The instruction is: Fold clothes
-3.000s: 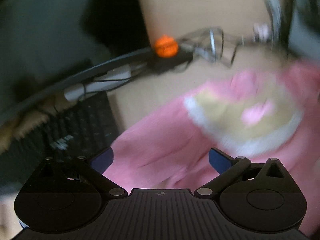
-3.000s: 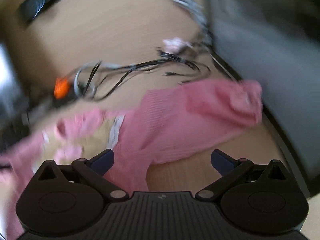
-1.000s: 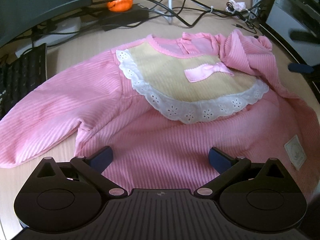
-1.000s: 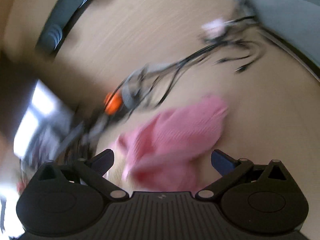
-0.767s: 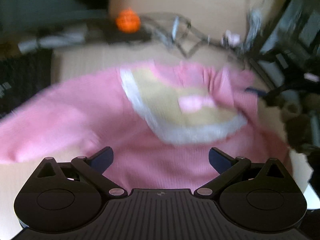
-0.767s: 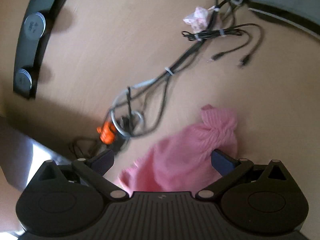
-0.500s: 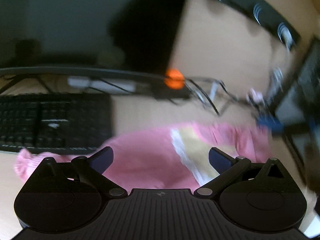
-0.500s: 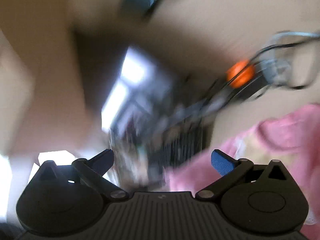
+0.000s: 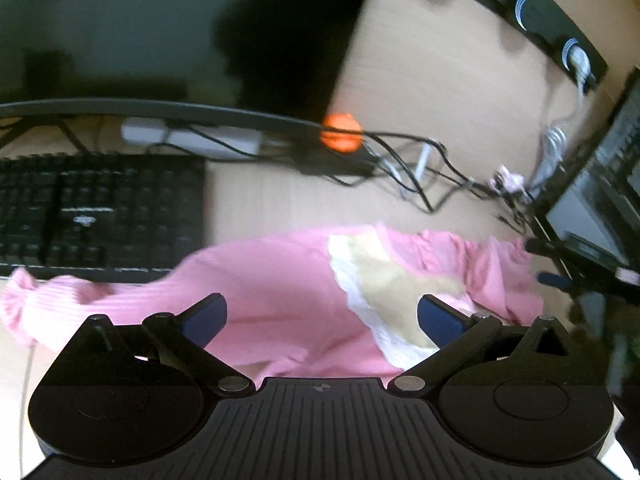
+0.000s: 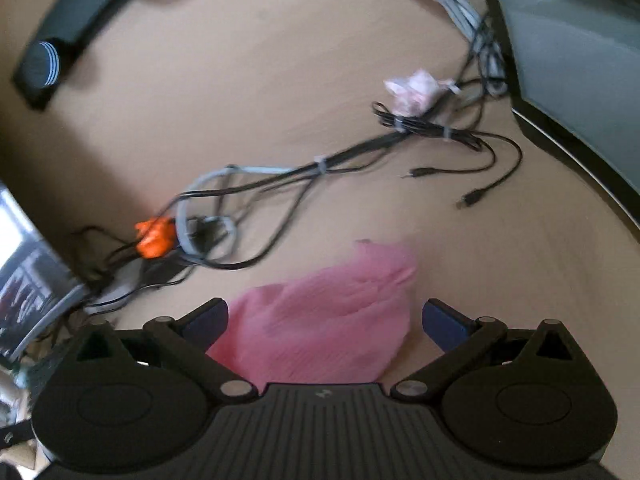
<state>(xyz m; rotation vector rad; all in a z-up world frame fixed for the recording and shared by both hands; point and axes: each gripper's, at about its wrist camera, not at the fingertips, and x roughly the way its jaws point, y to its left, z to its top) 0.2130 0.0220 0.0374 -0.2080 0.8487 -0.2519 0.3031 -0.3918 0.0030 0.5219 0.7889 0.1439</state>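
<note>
1. Wooden and light brown, the surface (image 9: 440, 80) is crowded: a black keyboard (image 9: 100, 216) sits on one side, and a tangle of cables (image 10: 320, 168) runs across the back with a small orange thing (image 9: 341, 133) among them.

2. A pink top (image 9: 280, 292) lies spread across the surface, front side up. It has a yellow bib patch (image 9: 384, 280) with white lace along its edge.

3. One sleeve (image 9: 44, 304) stretches far out and ends right by the keyboard's front edge. The other sleeve (image 10: 340, 304) is bunched up on the far side of the top.

4. The left gripper (image 9: 322, 316) hangs over the body of the top. Its fingers are spread wide and hold nothing.

5. The right gripper (image 10: 325, 320) hangs over the bunched sleeve. Its fingers are spread wide too, with nothing pinched between them.

6. The top looks soft, light and floppy. It will sag and slide if it is lifted from just one spot, and the ribbed cloth may stretch a little.

7. Good places to take hold are the sleeve cuffs, the shoulders or the bottom edge, with a thin pinch of cloth.

8. The lace looks thin, so it is better not to grab it there.

9. The cables lie close behind the top and could catch on it.
</note>
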